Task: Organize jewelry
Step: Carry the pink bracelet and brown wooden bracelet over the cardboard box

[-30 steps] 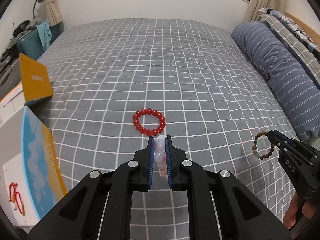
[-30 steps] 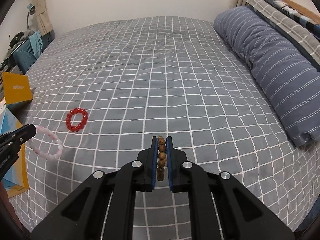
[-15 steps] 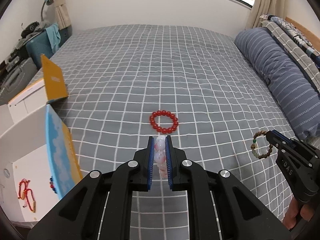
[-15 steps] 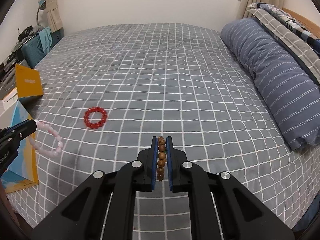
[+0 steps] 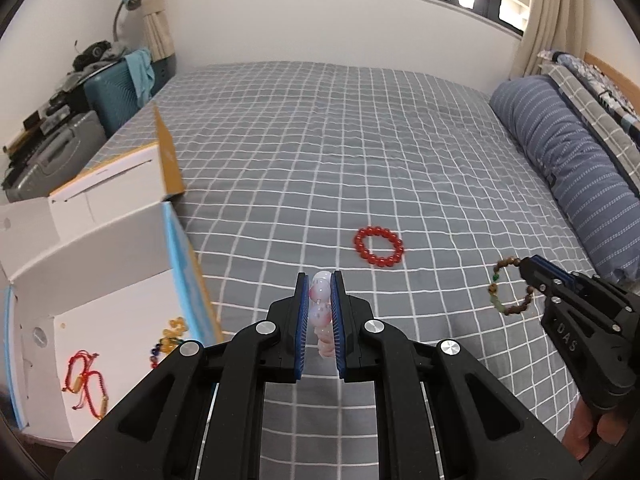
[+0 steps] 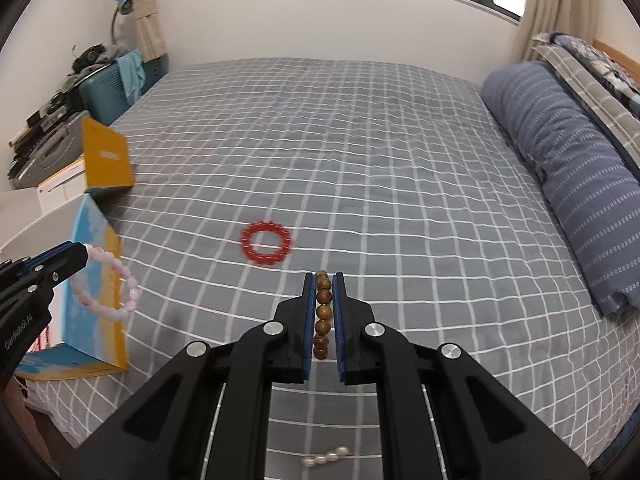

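- Pink bead bracelet (image 5: 321, 312): clamped edgewise in left gripper (image 5: 320, 322), above bed (image 5: 320, 140); round beads liable to roll out of the pads.
- Wooden bead bracelet (image 6: 322, 316): clamped in right gripper (image 6: 322, 326), loop dangling; may snag on box rim.
- Open box (image 5: 120, 320): beside bed, near left gripper; tippable if knocked.
- Red bead bracelet (image 5: 379, 246): loose on bed, farther off; easily overlooked.

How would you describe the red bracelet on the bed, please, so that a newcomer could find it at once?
Start from the grey bedspread with white grid lines that fills the view. Near its middle, between the open white cardboard box on the left and the long blue striped pillow on the right, lies the ring of glossy red round beads. It alone lies loose and flat; the pink and brown bracelets hang from hand-held grippers.
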Available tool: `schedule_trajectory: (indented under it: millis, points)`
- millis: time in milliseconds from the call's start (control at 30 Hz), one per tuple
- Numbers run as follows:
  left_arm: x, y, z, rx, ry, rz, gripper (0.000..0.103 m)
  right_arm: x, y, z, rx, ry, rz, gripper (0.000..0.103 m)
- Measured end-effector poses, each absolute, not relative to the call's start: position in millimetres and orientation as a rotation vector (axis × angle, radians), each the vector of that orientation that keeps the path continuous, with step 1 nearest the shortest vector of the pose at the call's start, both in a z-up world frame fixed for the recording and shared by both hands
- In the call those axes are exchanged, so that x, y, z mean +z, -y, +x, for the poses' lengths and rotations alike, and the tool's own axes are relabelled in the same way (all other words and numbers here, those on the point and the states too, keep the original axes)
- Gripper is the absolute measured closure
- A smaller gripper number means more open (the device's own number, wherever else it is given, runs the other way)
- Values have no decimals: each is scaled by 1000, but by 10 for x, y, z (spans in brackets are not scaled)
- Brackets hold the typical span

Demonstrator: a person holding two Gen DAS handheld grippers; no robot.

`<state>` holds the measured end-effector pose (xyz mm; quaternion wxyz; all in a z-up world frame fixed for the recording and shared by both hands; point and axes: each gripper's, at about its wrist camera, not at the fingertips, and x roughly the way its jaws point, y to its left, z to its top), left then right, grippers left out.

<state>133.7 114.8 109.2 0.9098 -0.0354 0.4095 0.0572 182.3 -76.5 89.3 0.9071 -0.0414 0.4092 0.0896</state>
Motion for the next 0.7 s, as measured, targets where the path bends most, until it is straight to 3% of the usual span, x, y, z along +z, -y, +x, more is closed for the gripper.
schedule_trajectory:
  millis: [700]
  points:
    - [1397, -2321, 670, 277, -775, -136, 92, 1085, -612, 1452, 399, -789, -138, 95]
